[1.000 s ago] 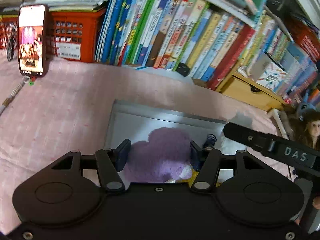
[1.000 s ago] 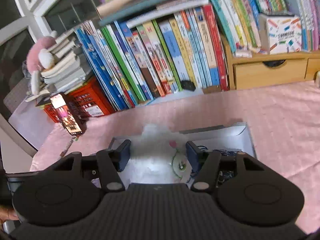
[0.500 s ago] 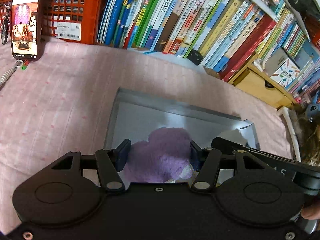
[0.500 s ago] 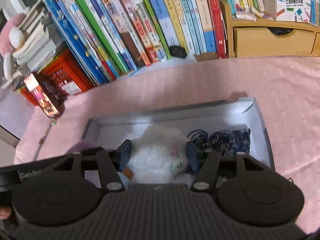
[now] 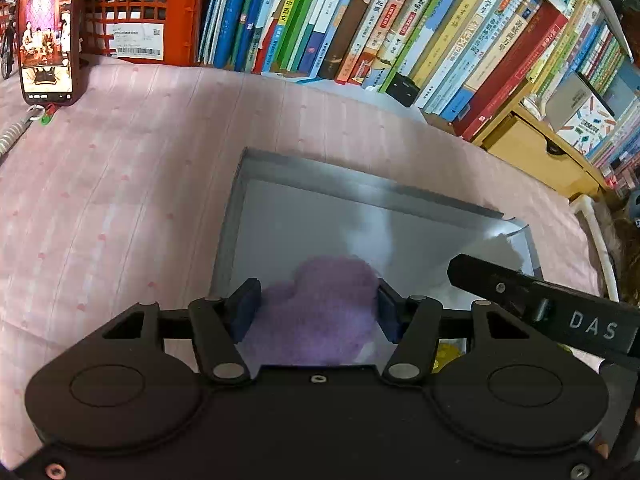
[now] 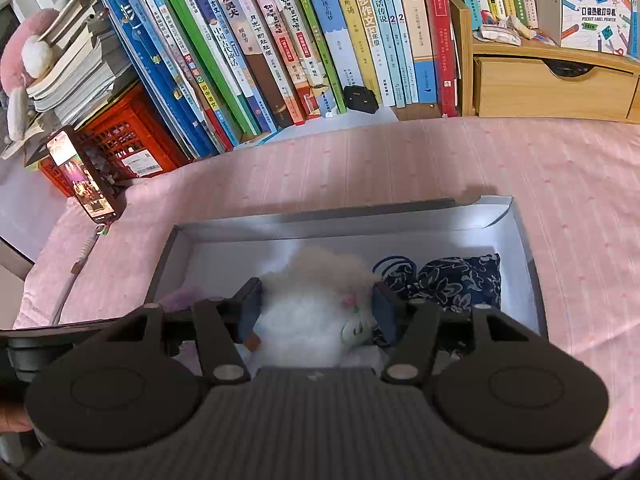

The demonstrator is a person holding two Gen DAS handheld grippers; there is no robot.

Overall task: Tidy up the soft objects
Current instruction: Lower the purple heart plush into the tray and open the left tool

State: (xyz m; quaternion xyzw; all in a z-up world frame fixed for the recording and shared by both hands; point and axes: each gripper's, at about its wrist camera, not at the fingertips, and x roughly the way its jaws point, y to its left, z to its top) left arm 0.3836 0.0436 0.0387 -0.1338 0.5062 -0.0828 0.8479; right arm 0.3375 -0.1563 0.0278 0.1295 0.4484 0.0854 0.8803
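A shallow grey box (image 5: 360,184) (image 6: 328,220) lies open on the pink cloth. My left gripper (image 5: 316,308) is shut on a fluffy purple plush toy (image 5: 320,312), held low over the left part of the box. My right gripper (image 6: 316,308) is shut on a white fluffy plush toy (image 6: 312,312) with a small pink bow, low over the box's middle. A dark blue floral fabric pouch (image 6: 460,280) lies in the right part of the box. The right gripper's body (image 5: 540,304) shows at the left wrist view's right edge. A bit of purple plush (image 6: 184,294) shows left of the white toy.
A row of upright books (image 6: 320,40) lines the back. A red crate (image 5: 140,8) and a propped phone (image 5: 46,32) stand at the back left. A wooden drawer unit (image 6: 552,84) stands at the back right. Pink cloth (image 5: 120,200) surrounds the box.
Both grippers have come down toward the box with their plush toys still held. The box now fills more of both views, and the blue pouch has come into sight.
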